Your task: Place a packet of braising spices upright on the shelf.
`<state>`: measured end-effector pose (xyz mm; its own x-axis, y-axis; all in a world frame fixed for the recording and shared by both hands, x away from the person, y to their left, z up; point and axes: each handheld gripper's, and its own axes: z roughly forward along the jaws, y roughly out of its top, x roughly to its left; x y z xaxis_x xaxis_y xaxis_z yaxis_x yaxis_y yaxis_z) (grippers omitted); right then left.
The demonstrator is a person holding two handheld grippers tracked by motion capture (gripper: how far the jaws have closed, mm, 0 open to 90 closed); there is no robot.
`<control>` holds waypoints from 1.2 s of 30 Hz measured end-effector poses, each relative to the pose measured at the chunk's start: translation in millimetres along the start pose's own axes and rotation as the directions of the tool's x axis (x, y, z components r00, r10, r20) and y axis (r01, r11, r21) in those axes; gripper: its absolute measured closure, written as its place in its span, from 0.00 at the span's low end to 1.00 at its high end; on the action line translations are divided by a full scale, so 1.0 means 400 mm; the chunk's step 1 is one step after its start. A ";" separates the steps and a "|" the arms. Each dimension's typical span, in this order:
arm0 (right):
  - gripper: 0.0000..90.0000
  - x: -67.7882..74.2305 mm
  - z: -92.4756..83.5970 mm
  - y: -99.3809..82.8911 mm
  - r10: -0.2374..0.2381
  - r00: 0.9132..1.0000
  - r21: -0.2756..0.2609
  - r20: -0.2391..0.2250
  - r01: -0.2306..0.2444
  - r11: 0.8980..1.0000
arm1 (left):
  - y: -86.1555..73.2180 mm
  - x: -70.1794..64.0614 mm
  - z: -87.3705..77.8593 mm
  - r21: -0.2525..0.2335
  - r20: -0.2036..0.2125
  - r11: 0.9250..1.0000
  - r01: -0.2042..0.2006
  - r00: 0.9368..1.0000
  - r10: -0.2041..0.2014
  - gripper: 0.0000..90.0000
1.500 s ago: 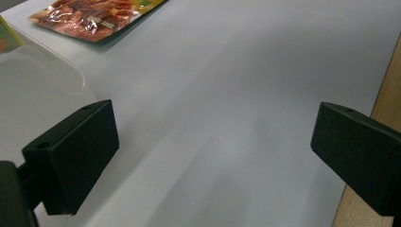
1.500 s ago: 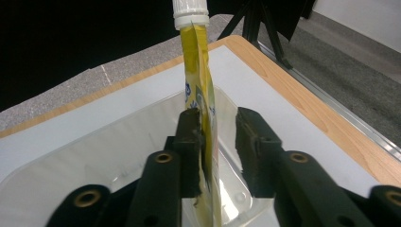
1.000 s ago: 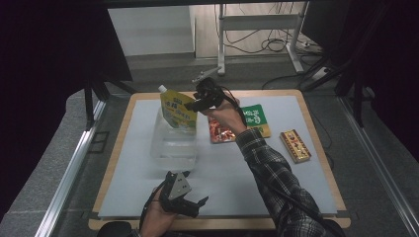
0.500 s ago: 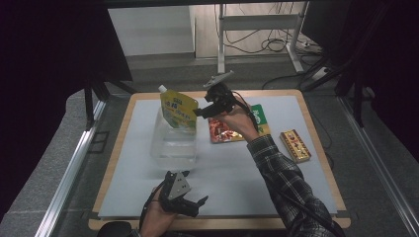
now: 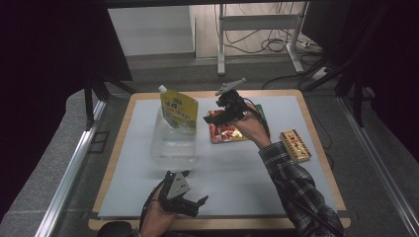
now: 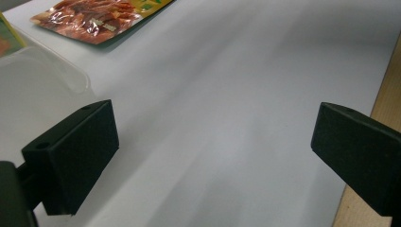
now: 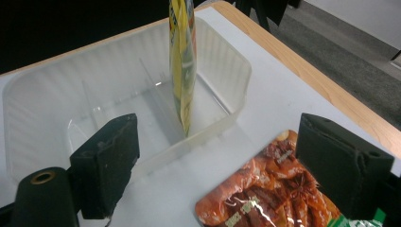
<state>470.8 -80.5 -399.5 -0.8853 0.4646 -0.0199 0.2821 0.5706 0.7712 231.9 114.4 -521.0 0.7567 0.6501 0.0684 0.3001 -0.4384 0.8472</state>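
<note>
Clear plastic tray point(image 5: 173, 143): one yellow spouted pouch point(image 5: 180, 111) already stands in it, leaning on its far wall. I have my right claw point(image 7: 215, 175) just beside the tray, its jaws having just opened with nothing between them, over one red snack packet point(image 7: 269, 194). Left outside, I judge: that packet, one green packet point(image 5: 260, 111), one gold patterned box point(image 5: 295, 145). My left claw point(image 6: 213, 156) hangs open nearer me.

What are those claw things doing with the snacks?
A person holds a claw in each hand. The yellow pouch stands in the clear plastic tub. The right gripper, jaws just opened and empty, hangs over the red snack packet. The left gripper waits open near the table's front edge.
</note>
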 end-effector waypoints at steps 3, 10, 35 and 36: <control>0.14 -0.002 -0.009 -0.013 0.001 1.000 -0.001 0.004 -0.001 1.000 | 0.000 0.000 0.000 0.000 -0.001 1.000 0.000 1.000 0.000 0.01; 0.12 -0.006 -0.030 -0.059 0.013 1.000 -0.009 0.000 -0.013 1.000 | 0.000 0.001 0.000 -0.005 0.003 1.000 0.003 1.000 -0.003 0.01; 0.09 -0.022 -0.071 -0.210 0.064 0.998 -0.008 0.013 -0.064 0.998 | 0.000 0.000 0.002 -0.001 -0.004 1.000 -0.005 1.000 0.005 0.00; 0.09 -0.025 -0.074 -0.214 0.069 0.997 -0.014 0.013 -0.069 0.998 | 0.000 0.000 0.002 -0.005 -0.003 1.000 -0.002 1.000 0.002 0.00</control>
<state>444.6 -153.7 -446.5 -0.8587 0.5119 0.0255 0.3377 0.5278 0.7794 232.3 113.8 -521.6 0.7556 0.6511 0.0716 0.2957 -0.4365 0.8497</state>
